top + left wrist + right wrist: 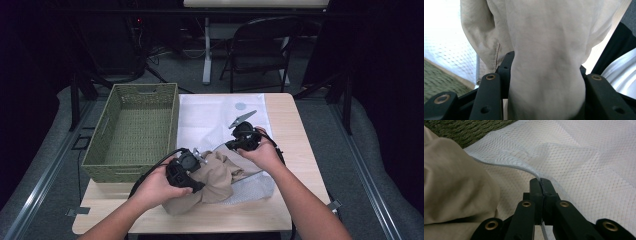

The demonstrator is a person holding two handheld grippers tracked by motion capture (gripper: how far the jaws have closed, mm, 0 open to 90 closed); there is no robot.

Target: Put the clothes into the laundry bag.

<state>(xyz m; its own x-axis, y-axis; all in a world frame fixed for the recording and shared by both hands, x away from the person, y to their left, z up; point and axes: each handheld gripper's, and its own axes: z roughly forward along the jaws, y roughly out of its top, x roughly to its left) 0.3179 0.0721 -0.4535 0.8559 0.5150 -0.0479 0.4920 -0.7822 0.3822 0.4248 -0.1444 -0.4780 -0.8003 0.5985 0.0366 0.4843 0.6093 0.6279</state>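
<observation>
A beige garment (218, 178) lies bunched at the table's front, partly on a white mesh bag (210, 120). My left gripper (196, 175) is shut on a thick fold of the garment (544, 45), which bulges between its jaws (545, 62). My right gripper (231, 145) is behind the garment, shut on the raised edge of the mesh bag (579, 165). Its jaws meet on the bag's rim seam (541, 181). In the right gripper view the garment (454, 185) sits to the left of the lifted edge.
A green woven basket (141, 89) stands at the table's left, right beside the mesh bag. The wooden tabletop (287, 132) shows bare on the right side. A folding chair (260, 45) and a table leg stand beyond the far edge.
</observation>
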